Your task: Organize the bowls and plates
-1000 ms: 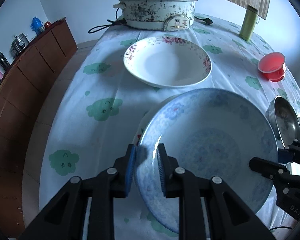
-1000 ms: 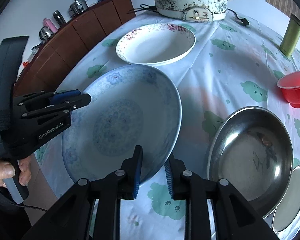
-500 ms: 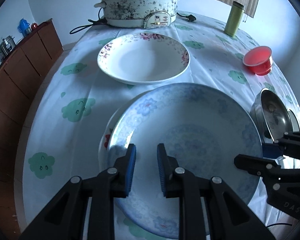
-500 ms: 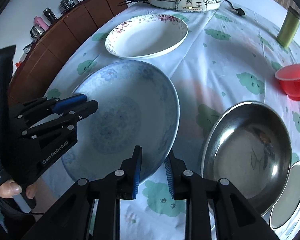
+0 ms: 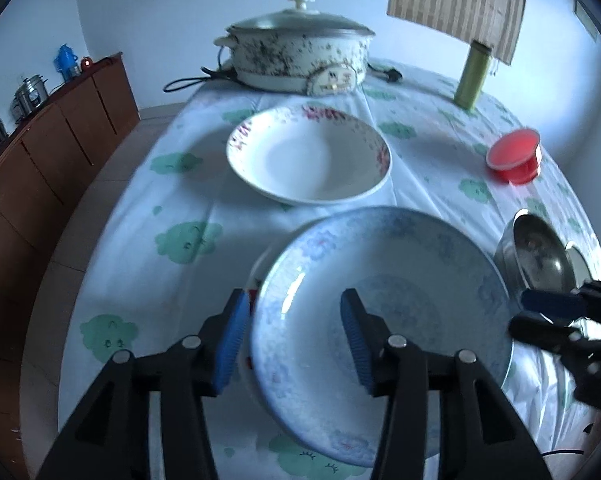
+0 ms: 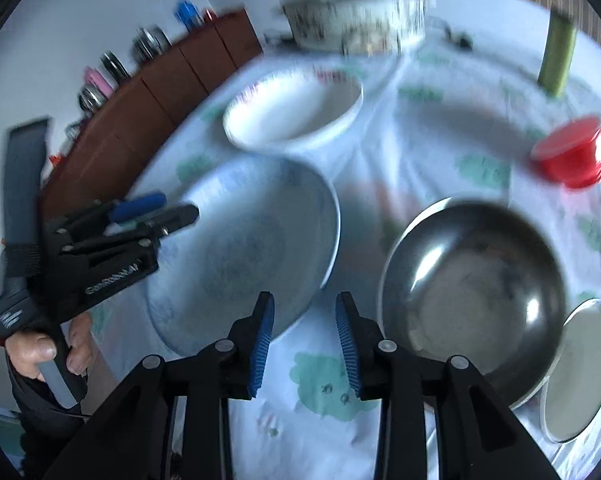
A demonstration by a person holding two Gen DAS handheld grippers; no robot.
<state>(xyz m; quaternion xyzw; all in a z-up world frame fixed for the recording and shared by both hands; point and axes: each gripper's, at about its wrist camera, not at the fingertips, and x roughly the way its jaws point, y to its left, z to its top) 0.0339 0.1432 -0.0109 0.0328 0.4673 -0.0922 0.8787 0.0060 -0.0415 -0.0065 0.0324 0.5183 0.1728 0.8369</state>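
Observation:
A large blue patterned plate (image 5: 384, 280) lies on another plate whose rim (image 5: 256, 272) shows at its left; it also shows in the right wrist view (image 6: 244, 240). My left gripper (image 5: 294, 340) is open, its jaws astride the plate's near left rim. My right gripper (image 6: 304, 340) is open just off the plate's right edge. A white flowered plate (image 5: 308, 160) lies further back. A steel bowl (image 6: 472, 288) sits to the right.
A red bowl (image 5: 514, 154) sits at the right. A lidded electric pot (image 5: 298, 60) and a green cylinder (image 5: 472, 76) stand at the back. A small steel dish (image 6: 580, 368) lies beside the steel bowl. A brown sideboard (image 5: 40, 160) runs along the left.
Both grippers have opened and let go of the blue plate, which now rests on the plate beneath. Both have pulled back a little.

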